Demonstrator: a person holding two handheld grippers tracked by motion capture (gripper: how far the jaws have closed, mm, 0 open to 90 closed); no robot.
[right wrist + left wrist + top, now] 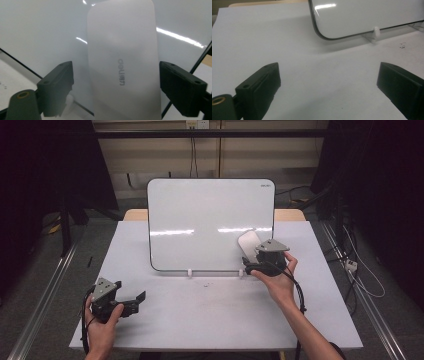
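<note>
The left gripper (141, 296) rests low at the table's (210, 320) front left corner, jaws spread wide with nothing between them. The whiteboard (200, 215) stands upright mid-table on small clips. At its lower right, the right gripper (246, 266) is released, jaws flanking a white eraser (123, 62) lying against the board.

White table (210, 315): whiteboard (210, 220) upright on clips.
</note>
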